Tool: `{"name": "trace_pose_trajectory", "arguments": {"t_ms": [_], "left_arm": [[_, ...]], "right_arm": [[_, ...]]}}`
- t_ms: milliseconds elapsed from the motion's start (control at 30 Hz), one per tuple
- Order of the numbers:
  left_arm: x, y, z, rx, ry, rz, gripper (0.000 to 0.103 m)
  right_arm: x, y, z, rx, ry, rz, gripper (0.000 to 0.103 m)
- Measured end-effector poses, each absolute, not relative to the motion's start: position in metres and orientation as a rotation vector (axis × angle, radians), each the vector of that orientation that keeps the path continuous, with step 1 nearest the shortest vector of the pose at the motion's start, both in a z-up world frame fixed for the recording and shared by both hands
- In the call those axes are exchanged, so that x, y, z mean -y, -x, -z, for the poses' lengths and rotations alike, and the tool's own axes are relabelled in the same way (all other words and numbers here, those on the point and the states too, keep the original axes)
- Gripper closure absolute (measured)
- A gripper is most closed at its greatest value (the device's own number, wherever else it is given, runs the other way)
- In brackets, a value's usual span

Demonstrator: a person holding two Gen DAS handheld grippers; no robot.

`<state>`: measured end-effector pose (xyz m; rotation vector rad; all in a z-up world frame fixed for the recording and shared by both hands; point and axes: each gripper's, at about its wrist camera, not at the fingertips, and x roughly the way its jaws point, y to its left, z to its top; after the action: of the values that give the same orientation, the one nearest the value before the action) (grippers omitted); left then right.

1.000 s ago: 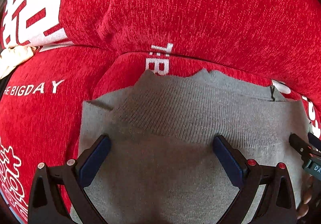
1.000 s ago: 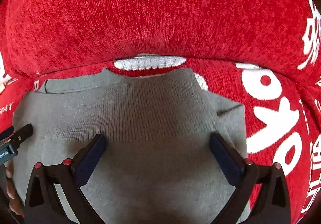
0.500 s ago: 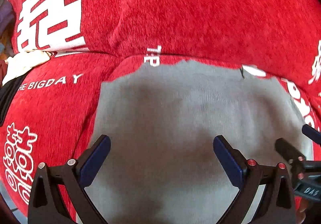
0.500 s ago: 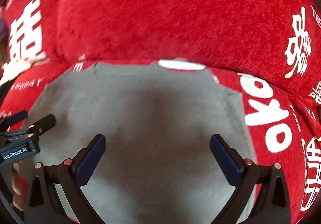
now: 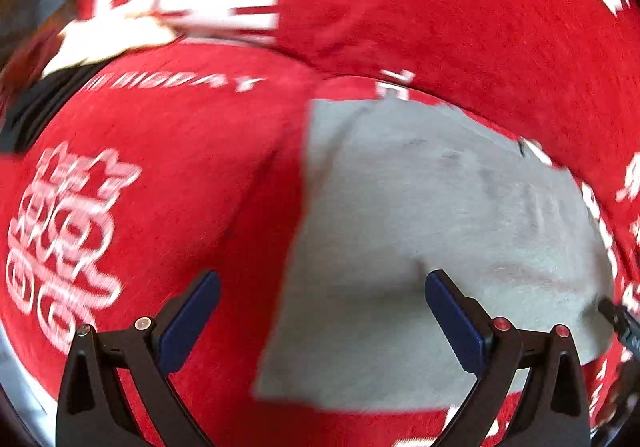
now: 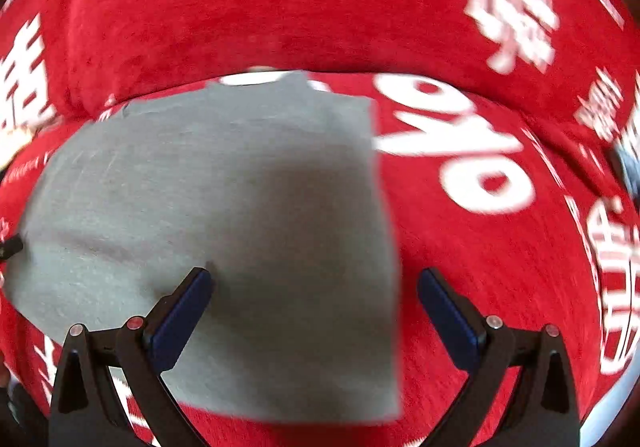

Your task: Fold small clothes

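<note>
Setting: a red plush sofa cover (image 5: 180, 175) printed with white characters and lettering is spread over the seat and the backrest behind it.
Garment: a small grey knit garment (image 5: 420, 227) is laid flat on the seat, folded into a rough rectangle, its far edge close to the crease where the seat meets the backrest. In the right wrist view the same garment (image 6: 240, 207) is seen with its right edge straight and its near corner squared.
Left gripper: the left gripper (image 5: 322, 321) is held above the garment's left edge, its blue-padded fingers (image 5: 188, 321) spread wide and nothing held between them.
Right gripper: the right gripper (image 6: 314, 321) is held above the garment's right edge, its fingers (image 6: 178, 321) likewise spread wide and empty.
Clarity: both views are smeared by motion blur, so the knit texture and any fold lines cannot be made out.
Other things: a pale bundle (image 5: 108, 39) is seen at the far left of the seat; what it is cannot be told.
Step in hand: a fold is judged to be finished, with the garment released and lying free.
Next move: a side edge probably needs to be pinched and carried across to narrow the rectangle, or the folded piece set aside.
</note>
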<state>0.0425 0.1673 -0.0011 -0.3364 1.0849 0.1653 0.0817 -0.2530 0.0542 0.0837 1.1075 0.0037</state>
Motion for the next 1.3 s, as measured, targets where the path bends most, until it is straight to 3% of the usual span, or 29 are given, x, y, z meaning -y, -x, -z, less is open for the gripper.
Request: {"name": "trace_pose_trajectory", "arguments": {"t_ms": [100,300,667,967,1300], "left_arm": [[-0.162,-0.025,0.004,-1.086,0.39,-0.154,0.001],[-0.112,-0.016,0.016,-1.105,0.209,-0.147,0.001],[-0.19,0.009,0.02,-1.12,0.407,-0.127,0.0],[-0.194,-0.067,0.039,-1.216,0.62,0.048,0.0],[-0.131,-0.127,0.034,-1.225,0.403,0.088,0.001]], "right_arm": [[0.241,-0.058,-0.061,-1.063,-0.139,-0.046,0.0],[0.178,-0.033,-0.037,-1.092,0.1,-0.16,0.001],[0.243,-0.011,-0.053,-1.072,0.101,-0.079,0.0],[0.232,-0.016,-0.077,-1.033,0.011,-0.104,0.0],[0.188,-0.065,-0.073,-1.066,0.083,-0.11,0.0]]}}
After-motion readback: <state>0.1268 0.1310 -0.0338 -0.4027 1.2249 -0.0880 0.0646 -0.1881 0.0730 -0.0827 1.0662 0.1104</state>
